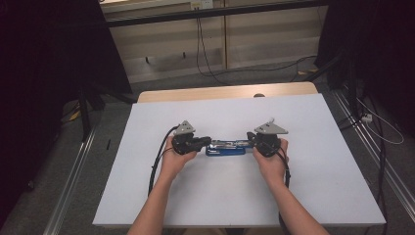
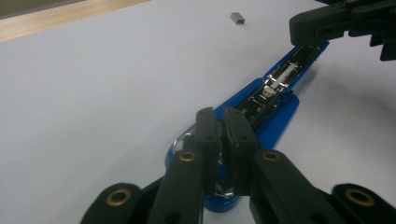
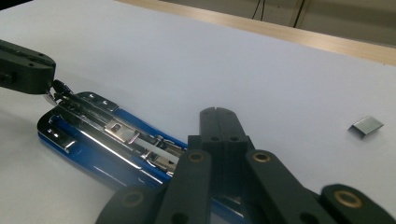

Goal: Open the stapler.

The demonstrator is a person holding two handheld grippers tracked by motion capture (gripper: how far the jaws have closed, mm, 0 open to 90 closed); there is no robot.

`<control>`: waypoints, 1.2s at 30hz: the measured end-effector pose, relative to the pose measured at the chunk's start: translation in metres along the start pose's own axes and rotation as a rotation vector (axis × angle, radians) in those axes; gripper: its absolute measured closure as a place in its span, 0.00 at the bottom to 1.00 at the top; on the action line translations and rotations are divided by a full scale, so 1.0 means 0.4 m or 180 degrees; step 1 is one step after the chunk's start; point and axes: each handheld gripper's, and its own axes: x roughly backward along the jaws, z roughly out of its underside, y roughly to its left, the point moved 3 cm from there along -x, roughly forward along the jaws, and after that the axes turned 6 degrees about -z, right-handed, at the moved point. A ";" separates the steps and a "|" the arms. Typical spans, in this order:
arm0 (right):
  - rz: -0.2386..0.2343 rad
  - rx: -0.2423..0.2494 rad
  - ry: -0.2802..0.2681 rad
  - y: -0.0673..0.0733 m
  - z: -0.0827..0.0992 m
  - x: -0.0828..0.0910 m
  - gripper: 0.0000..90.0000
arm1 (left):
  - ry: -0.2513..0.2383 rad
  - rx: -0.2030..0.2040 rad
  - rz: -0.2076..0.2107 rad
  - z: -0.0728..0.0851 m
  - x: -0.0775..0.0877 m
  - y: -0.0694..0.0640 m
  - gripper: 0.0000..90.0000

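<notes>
A blue stapler [image 1: 226,147] lies opened flat near the middle of the white table top [image 1: 220,196], its chrome magazine [image 2: 275,84] facing up. My left gripper [image 1: 208,142] is at its left end. In the left gripper view its jaws [image 2: 220,116] are closed on the rounded rear end of the stapler. My right gripper [image 1: 249,141] is at the other end. In the right gripper view its jaws [image 3: 218,114] are pressed together over the stapler [image 3: 93,135]; whether they pinch any part of it is hidden. A hand holds each gripper.
A small grey block of staples [image 3: 366,125] lies loose on the table beyond the stapler, also seen in the left gripper view [image 2: 237,18]. A wooden table edge [image 1: 225,92] runs along the far side. Cables and dark stands lie on the floor around the table.
</notes>
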 end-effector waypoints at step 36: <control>0.0509 -0.0211 0.0277 -0.162 -0.026 -0.013 0.37 | 0.0039 0.0215 -0.0201 -0.009 0.101 0.003 0.21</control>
